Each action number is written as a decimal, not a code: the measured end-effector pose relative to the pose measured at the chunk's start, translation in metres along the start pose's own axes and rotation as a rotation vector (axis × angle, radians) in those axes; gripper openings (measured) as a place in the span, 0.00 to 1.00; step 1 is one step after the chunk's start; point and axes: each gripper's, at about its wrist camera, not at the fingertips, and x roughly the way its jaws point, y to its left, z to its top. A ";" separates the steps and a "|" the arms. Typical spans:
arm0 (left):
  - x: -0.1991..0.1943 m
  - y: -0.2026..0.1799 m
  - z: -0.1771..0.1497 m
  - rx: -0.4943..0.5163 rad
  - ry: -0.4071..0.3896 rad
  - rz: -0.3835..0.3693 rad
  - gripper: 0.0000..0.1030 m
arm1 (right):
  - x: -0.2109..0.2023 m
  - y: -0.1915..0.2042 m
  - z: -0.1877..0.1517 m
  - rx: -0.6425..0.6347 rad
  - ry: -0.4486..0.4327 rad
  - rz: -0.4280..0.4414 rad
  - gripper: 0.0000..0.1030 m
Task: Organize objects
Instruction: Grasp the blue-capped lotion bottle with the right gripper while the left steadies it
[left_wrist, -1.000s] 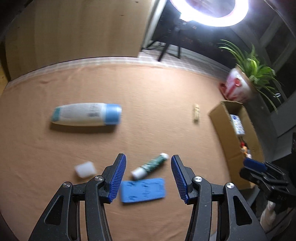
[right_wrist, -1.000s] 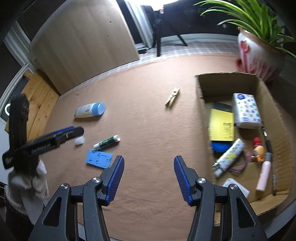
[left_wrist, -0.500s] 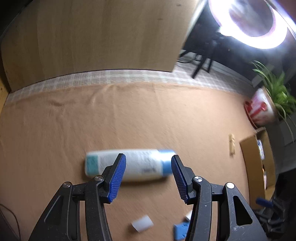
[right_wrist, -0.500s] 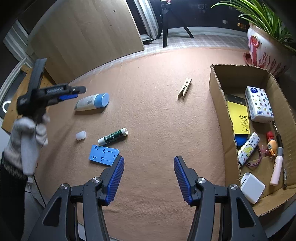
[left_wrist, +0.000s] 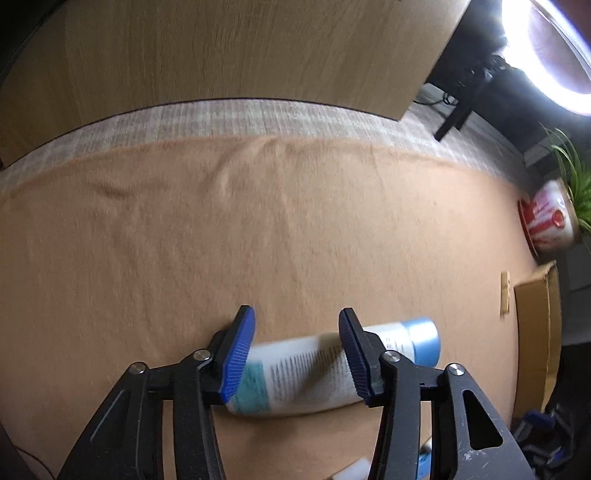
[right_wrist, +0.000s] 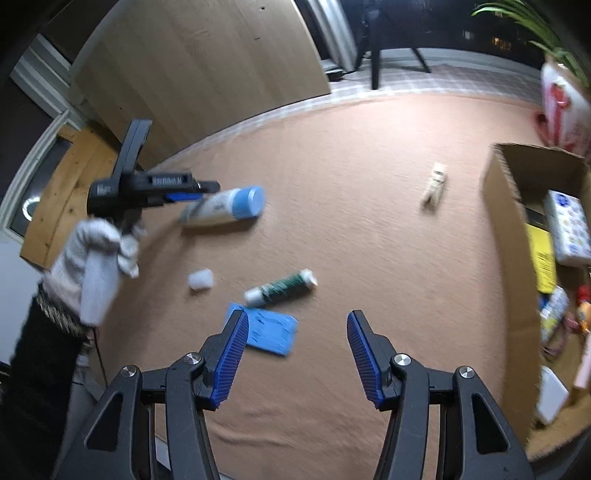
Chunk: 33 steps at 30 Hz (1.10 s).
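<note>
While the white bottle (left_wrist: 321, 373) lies flat on the orange cloth (left_wrist: 258, 229), the left gripper (left_wrist: 295, 354) straddles it, fingers spread apart, one blue pad (left_wrist: 236, 360) at the teal-printed base end and the other pad (left_wrist: 352, 360) crossing the body short of the cap. Whether either pad touches it, I cannot tell through the blur. Bare cloth lies ahead of the fingertips, running out to a pale checked strip (left_wrist: 236, 114) and a wooden panel (left_wrist: 221, 51). Off to the right of the fingers, well apart, sit a clothespin (left_wrist: 504, 293) and the cardboard box (left_wrist: 532, 332) edge.

The bottle's long axis runs crosswise to the fingers, light blue cap (left_wrist: 423, 339) pointing right and slightly away, the teal end at the left pad. Black print lines cover its white middle.

The right gripper (right_wrist: 295, 358) hangs released over the cloth, nothing between its fingers. Just ahead of its left finger lies a blue flat piece (right_wrist: 271, 332), beyond that a green-and-white tube (right_wrist: 282, 288) and a small white cap (right_wrist: 200, 279). To the right of its fingers is the box wall (right_wrist: 513, 236), with a yellow pad (right_wrist: 545, 258) inside.
</note>
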 end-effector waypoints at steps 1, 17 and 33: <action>-0.001 0.002 -0.003 -0.003 0.002 -0.008 0.47 | 0.005 0.002 0.005 0.009 0.005 0.016 0.46; -0.022 -0.017 -0.085 -0.023 -0.064 -0.180 0.44 | 0.107 0.034 0.071 0.115 0.143 0.157 0.38; -0.015 -0.043 -0.092 0.023 -0.041 -0.263 0.44 | 0.139 0.036 0.092 0.170 0.154 0.151 0.38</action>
